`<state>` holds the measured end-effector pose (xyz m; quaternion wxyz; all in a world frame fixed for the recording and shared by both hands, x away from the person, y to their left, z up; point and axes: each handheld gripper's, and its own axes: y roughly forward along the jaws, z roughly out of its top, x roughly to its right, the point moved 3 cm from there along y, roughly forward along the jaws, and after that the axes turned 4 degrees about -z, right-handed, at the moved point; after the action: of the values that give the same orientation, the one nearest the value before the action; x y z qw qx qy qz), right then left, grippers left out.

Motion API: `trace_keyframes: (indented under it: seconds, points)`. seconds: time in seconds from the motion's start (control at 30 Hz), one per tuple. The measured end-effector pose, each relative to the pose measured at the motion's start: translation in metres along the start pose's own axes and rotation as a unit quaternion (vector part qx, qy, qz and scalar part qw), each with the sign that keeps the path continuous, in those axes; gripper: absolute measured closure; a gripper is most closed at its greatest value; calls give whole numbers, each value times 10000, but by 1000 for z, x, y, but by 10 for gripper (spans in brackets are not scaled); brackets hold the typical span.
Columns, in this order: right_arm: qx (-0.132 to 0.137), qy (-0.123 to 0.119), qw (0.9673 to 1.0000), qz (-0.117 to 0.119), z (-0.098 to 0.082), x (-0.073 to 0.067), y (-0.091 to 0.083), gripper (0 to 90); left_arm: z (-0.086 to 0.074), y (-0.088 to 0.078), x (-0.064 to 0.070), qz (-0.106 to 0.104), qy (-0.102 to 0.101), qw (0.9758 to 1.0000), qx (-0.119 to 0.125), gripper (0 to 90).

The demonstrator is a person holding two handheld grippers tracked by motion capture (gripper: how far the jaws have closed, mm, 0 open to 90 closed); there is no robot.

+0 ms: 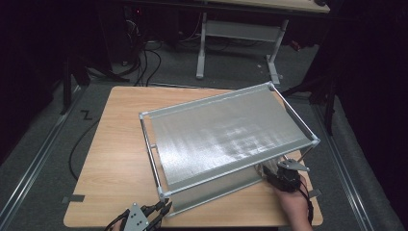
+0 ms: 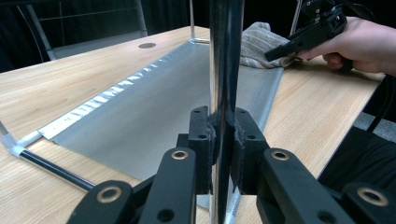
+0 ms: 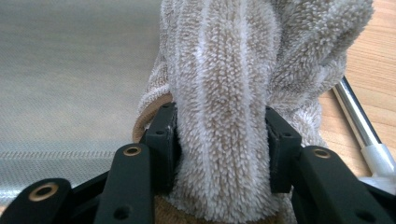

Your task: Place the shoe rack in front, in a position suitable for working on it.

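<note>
The two-tier metal rack stands on the table, its front-left upright post clamped tight by the left hand-held gripper at the table's front edge, likely to keep the frame steady. The beige terry towel is pinched in a bunch by the right hand-held gripper on the lower shelf near the front-right corner, apparently for wiping it.
</note>
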<state>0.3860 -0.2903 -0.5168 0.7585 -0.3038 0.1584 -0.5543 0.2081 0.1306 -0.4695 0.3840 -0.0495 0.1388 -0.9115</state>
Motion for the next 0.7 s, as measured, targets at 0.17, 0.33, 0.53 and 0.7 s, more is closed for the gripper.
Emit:
trace_keyframes:
  seconds: [0.17, 0.33, 0.53, 0.7]
  points:
    - [6, -5, 10000, -40, 0, -2, 0, 534, 0, 0, -1, -50, -5, 10000, -6, 804]
    - [3, 20, 10000, -63, 0, -3, 0, 524, 0, 0, -2, -91, -56, 9999, -7, 806]
    - [-18, -29, 10000, 55, 1, -10, 0, 523, 0, 0, -2, -121, -60, 9999, -23, 806]
    - [-45, -203, 9995, 231, 2, -29, 0, 522, 0, 0, -3, -144, -48, 9999, -8, 805]
